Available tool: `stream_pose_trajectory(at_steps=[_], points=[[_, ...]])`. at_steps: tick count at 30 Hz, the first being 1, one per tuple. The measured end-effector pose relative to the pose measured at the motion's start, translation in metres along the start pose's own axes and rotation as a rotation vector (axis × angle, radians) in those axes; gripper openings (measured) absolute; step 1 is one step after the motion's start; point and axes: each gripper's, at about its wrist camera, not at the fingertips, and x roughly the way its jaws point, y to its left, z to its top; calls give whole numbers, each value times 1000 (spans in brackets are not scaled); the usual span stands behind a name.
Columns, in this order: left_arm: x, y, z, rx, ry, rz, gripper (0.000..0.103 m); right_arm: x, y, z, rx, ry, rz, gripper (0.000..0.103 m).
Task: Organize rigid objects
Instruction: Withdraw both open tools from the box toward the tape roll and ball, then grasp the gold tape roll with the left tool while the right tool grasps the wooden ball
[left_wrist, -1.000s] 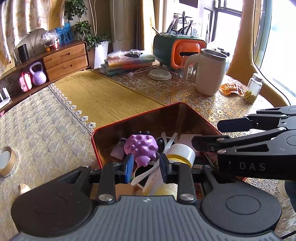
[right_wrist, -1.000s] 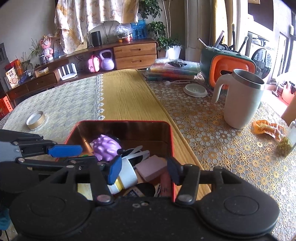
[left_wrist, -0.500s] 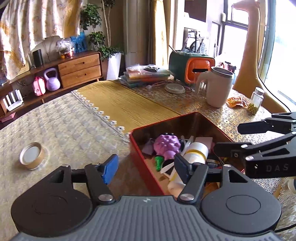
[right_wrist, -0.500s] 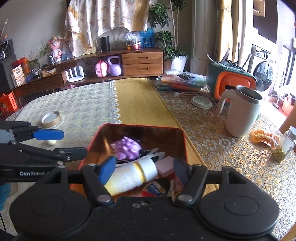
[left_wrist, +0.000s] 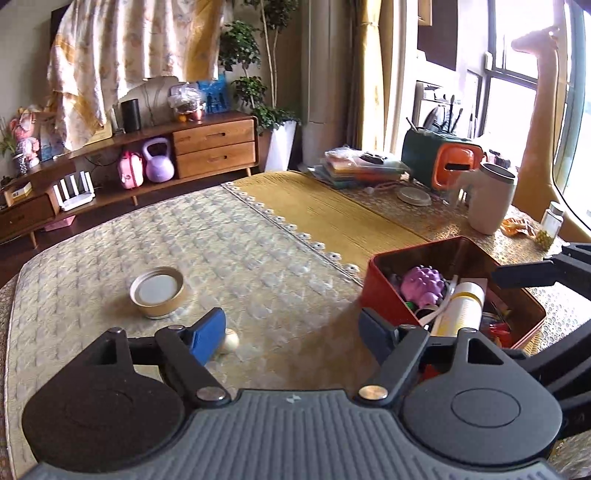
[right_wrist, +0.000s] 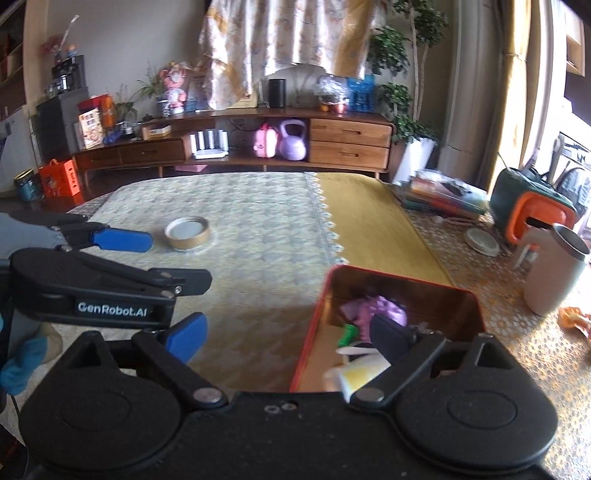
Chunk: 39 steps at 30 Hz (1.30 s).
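A red tin box (left_wrist: 384, 291) (right_wrist: 314, 325) on the table holds a purple spiky toy (left_wrist: 423, 282) (right_wrist: 384, 308), a white and yellow bottle (left_wrist: 461, 306) (right_wrist: 360, 373) and several small items. My left gripper (left_wrist: 291, 328) is open and empty, above the table left of the box. A small cream ball (left_wrist: 229, 340) lies by its left finger. A round lid (left_wrist: 157, 291) (right_wrist: 187, 229) lies farther left. My right gripper (right_wrist: 288, 332) is open and empty, over the box's left edge. The left gripper also shows in the right wrist view (right_wrist: 162, 258).
A white mug (left_wrist: 489, 199) (right_wrist: 552, 269), a green and orange holder (left_wrist: 439, 162), a flat disc (left_wrist: 413, 195), stacked folders (left_wrist: 360, 168), a small jar (left_wrist: 550, 229) and an orange wrapper (right_wrist: 574, 319) occupy the table's right side. A wooden sideboard (right_wrist: 258, 144) stands behind.
Both grippers have drawn back and swung left, away from the box. The left gripper has opened wide, and the bottle now lies in the box.
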Motion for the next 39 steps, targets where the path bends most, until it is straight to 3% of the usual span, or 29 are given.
stream_pose_trajectory(at_steps=[8,17,25,39], points=[[4,63,-7,-79,-22,109,85,31,49,7,-34,-15,65,101],[44,122,-9,-166,12,204,85,84,83,10,-60,15,119,101],[99,137,-8,-217,53,196,85,133,93,15,-74,49,133,98],[175,139,-1,-190,101,225,85,185,94,14,-68,97,166,80]])
